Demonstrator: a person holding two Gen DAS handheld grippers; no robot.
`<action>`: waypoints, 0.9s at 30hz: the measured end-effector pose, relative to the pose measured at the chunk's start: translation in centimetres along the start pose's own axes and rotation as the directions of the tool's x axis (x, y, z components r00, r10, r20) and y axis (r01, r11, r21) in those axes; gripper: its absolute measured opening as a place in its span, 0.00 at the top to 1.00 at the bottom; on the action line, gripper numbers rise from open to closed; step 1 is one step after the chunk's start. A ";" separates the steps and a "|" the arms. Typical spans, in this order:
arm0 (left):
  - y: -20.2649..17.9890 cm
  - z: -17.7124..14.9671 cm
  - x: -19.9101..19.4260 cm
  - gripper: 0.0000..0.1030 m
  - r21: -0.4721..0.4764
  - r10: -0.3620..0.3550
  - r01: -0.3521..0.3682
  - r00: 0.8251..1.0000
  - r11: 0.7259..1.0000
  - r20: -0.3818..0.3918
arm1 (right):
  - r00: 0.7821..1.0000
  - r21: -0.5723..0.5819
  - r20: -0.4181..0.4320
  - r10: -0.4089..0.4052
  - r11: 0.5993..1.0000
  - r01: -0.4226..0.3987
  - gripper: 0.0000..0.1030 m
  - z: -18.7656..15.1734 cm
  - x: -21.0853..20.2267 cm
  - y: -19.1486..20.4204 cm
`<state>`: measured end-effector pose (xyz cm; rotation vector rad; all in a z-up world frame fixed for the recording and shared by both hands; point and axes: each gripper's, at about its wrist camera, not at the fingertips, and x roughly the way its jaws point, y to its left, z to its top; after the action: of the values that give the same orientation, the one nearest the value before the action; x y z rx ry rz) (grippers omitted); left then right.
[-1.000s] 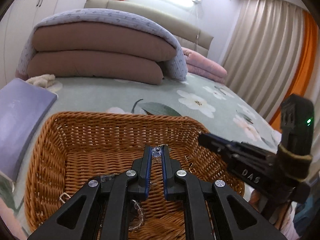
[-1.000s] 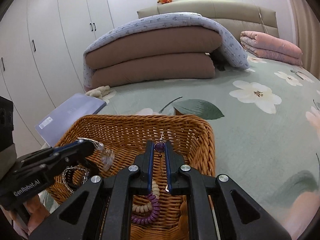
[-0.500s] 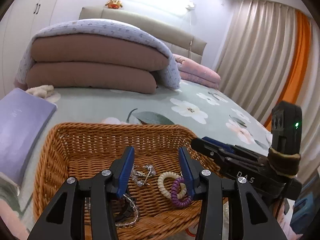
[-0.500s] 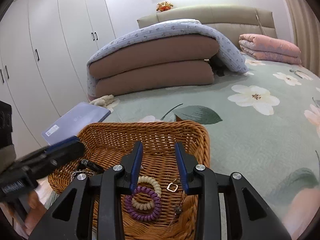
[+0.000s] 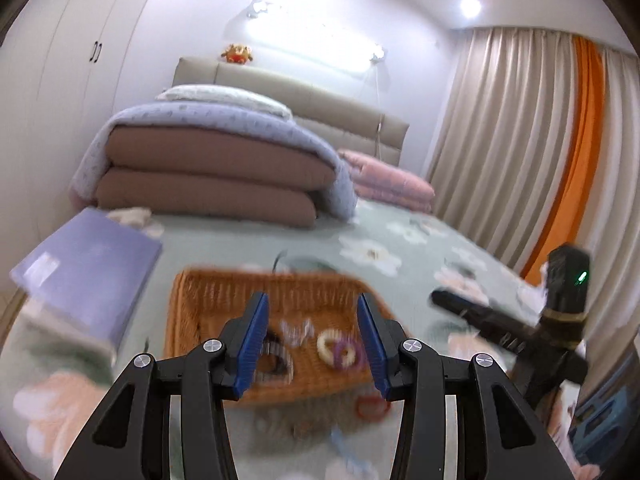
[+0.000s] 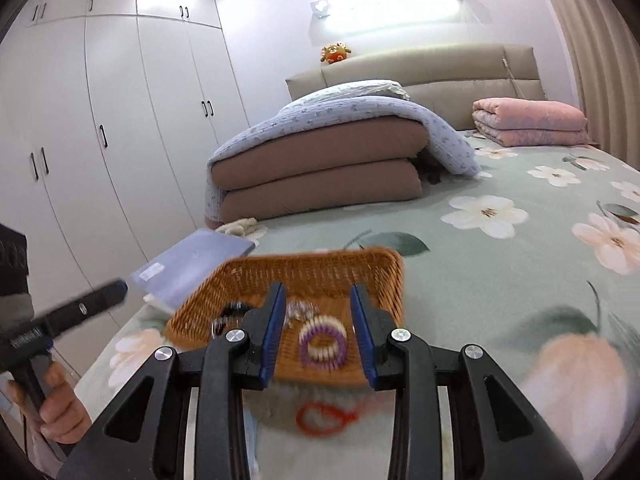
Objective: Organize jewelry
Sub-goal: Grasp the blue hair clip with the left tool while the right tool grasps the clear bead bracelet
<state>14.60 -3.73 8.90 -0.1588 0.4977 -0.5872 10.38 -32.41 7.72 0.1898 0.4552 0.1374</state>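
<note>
A brown wicker basket point(image 5: 208, 300) point(image 6: 320, 268) sits on the flowered bed. In it lie a cream and purple bead bracelet pair point(image 5: 340, 350) point(image 6: 322, 344), a clear crystal piece point(image 5: 296, 330) point(image 6: 298, 312) and a dark bracelet point(image 5: 274, 356) point(image 6: 228, 314). A red cord loop point(image 5: 372, 406) point(image 6: 324, 418) lies on the bed in front of the basket. My left gripper point(image 5: 312, 344) is open and empty, pulled back above the basket's near side. My right gripper point(image 6: 318, 332) is open and empty, also behind the near rim. The left wrist view is blurred.
A purple flat box point(image 5: 88, 264) point(image 6: 192, 260) lies left of the basket. Folded brown and lilac quilts point(image 5: 212, 176) point(image 6: 320, 160) are stacked behind it, with a pink quilt point(image 6: 528, 120) further right. White wardrobes point(image 6: 100, 120) stand to the left, curtains point(image 5: 520, 140) to the right.
Both grippers opened and let their jewelry pieces fall into the basket, then drew back and up away from it. The red cord loop has come into view.
</note>
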 end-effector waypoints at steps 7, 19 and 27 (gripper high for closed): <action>-1.1 -5.5 0.4 0.54 -0.005 0.085 -0.087 0.982 0.996 -0.169 | 0.998 -0.006 -0.044 -0.054 0.999 0.053 0.65 -1.0 -4.2 -1.4; -2.1 -11.1 4.8 0.54 -0.054 0.038 -0.056 0.954 0.997 -0.299 | 0.963 0.064 -0.228 -0.142 0.985 0.161 0.65 -7.2 -1.6 -8.5; -4.0 -12.0 7.2 0.54 -0.031 0.067 -0.084 0.927 0.996 -0.368 | 0.925 -0.102 -0.293 -0.242 0.970 0.221 0.65 -8.8 1.0 -6.0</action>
<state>11.94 -11.18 -3.30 -0.0719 0.8780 -0.5316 7.88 -36.75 -1.68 0.0462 0.7754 -0.0523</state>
